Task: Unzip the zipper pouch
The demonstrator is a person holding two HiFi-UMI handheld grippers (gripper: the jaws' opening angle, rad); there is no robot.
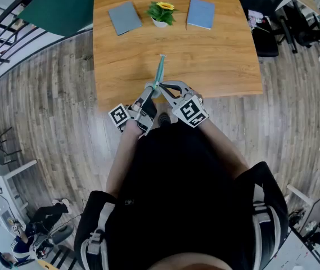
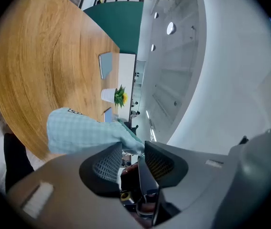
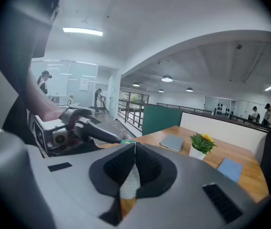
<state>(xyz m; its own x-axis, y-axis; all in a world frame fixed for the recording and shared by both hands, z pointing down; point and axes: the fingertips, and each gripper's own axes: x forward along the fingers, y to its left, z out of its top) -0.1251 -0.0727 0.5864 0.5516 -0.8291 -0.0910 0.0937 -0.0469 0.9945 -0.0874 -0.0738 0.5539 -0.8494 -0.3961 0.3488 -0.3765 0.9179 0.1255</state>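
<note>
The zipper pouch [image 1: 161,71], pale teal with a fine check, is held up on edge over the front of the wooden table [image 1: 216,61]. In the left gripper view the pouch [image 2: 85,130] stretches away over the table, and its near end reaches in between the jaws of my left gripper [image 2: 133,149]. Those jaws stand apart with a clear gap, and the pads do not press on the cloth. My right gripper [image 3: 134,146] is shut, with pale pouch cloth [image 3: 127,185] pinched between its pads. In the head view my left gripper [image 1: 151,91] and right gripper [image 1: 163,89] meet at the pouch's near end.
At the table's far side lie a grey notebook [image 1: 124,17] and a blue notebook [image 1: 200,13], with a small potted plant [image 1: 161,13] between them. A black chair [image 1: 264,16] stands at the right, and a green partition [image 1: 64,7] at the far left. Wooden floor surrounds the table.
</note>
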